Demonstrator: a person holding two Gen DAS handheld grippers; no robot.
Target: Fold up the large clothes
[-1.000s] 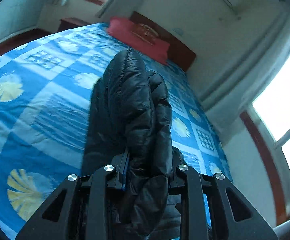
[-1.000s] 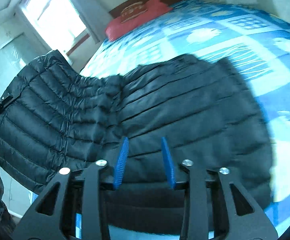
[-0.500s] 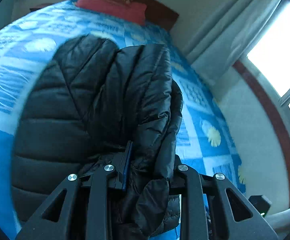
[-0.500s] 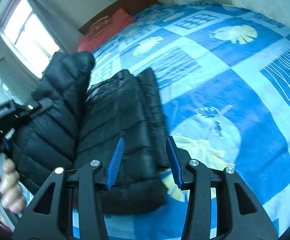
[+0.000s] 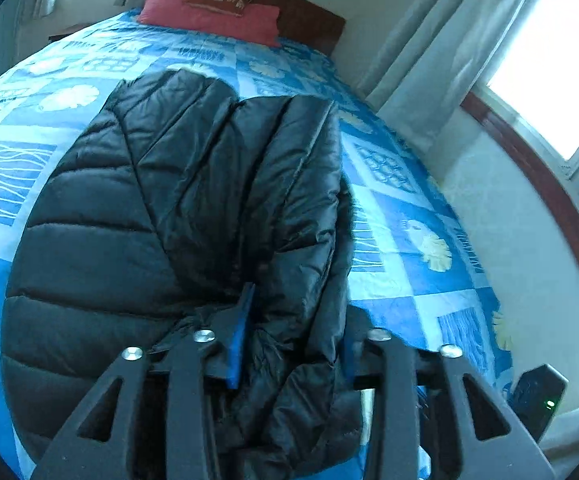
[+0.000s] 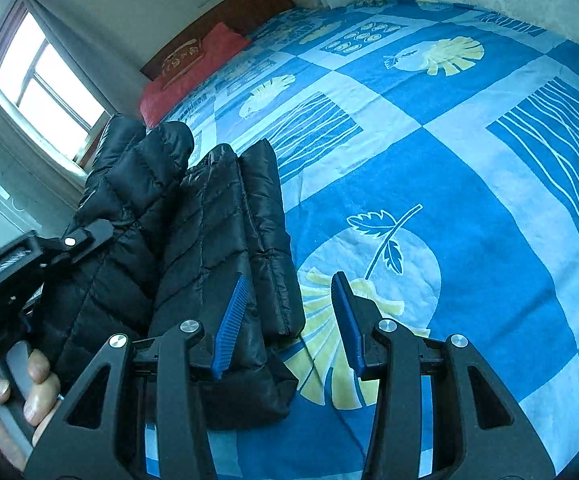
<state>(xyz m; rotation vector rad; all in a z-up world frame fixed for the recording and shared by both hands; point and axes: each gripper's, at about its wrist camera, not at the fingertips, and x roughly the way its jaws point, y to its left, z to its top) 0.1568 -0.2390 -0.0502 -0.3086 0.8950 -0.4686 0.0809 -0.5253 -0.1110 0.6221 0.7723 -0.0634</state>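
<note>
A black quilted puffer jacket (image 5: 177,200) lies on the blue patterned bedspread (image 5: 401,240), part of it folded over itself. My left gripper (image 5: 293,332) is shut on a bunched edge of the jacket, which fills the gap between its blue pads. In the right wrist view the jacket (image 6: 209,232) lies folded at the left, with the left gripper (image 6: 41,256) and a hand beside it. My right gripper (image 6: 289,320) is open and empty, its left pad over the jacket's near edge and its right pad over the bedspread (image 6: 469,200).
A red pillow (image 5: 209,12) lies against the dark wooden headboard (image 5: 309,20) at the far end of the bed. Curtains and a window (image 5: 549,52) are on the right. A dark device (image 5: 537,396) with a green light sits past the bed's near right corner.
The left gripper has brought the held jacket part down over the rest on the bed. The right gripper has swung right, off the jacket toward the bedspread, staying open.
</note>
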